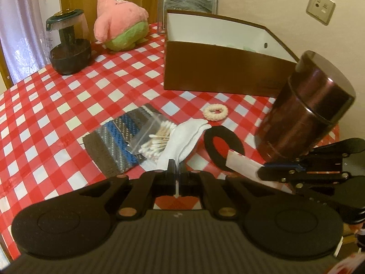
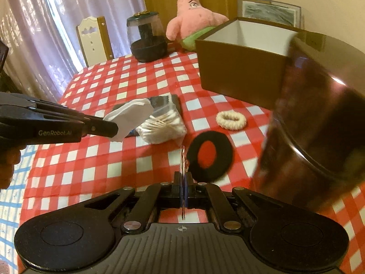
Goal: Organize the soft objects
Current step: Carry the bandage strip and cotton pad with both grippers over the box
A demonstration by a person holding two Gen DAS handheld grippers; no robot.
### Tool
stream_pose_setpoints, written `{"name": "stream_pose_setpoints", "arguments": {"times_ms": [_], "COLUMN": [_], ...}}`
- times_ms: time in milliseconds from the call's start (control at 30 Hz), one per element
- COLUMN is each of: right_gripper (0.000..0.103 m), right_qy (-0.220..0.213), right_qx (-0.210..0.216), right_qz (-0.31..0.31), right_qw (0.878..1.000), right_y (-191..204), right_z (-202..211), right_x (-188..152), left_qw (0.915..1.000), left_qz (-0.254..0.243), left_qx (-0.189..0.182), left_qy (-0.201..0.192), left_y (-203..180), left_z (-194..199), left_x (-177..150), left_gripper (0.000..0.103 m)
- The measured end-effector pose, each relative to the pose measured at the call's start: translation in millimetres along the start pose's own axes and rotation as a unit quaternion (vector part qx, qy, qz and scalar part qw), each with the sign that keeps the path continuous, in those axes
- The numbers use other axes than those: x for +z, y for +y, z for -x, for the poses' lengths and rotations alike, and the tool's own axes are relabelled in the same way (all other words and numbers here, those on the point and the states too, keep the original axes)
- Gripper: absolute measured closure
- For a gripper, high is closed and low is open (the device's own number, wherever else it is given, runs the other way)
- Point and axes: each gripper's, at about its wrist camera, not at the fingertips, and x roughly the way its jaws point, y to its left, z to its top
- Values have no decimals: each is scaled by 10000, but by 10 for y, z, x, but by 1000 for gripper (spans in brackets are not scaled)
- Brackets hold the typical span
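left gripper (image 2: pixel 114 130): clamped on white cloth (image 2: pixel 131 116), lifted off the tabletop (image 1: pixel 57 105) | right gripper (image 2: pixel 183 178): clamped on thin flat packet (image 1: pixel 241 163) | brown box (image 1: pixel 219 73): far edge, open | cream ring (image 1: pixel 215 111): near box

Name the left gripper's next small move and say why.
Probably carry the load up and across toward the open brown box. The left gripper is shut on the white cloth, which hangs clear above the bag of cotton swabs, and the box stands open beyond them.
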Motion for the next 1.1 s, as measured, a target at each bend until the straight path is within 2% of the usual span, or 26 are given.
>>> {"name": "stream_pose_setpoints", "arguments": {"times_ms": [300, 733, 1100], "right_gripper": [102, 102, 102], "right_qy": [9, -160, -538], "right_qx": [12, -352, -822], "right_qz": [-302, -934, -1366], "right_qw": [9995, 9949, 9857], "right_y": [-235, -686, -1199], "right_z": [517, 1301, 1806], "right_x": [-242, -595, -578], "left_qw": [9998, 9982, 9965], "left_qz": [-124, -415, -557], "left_qx": [-144, -314, -307], "left_qy": [-74, -301, -551], "left_y": [-197, -551, -740], "left_z": [184, 312, 329], "left_x": [-39, 88, 319], "left_gripper": [101, 101, 101]}}
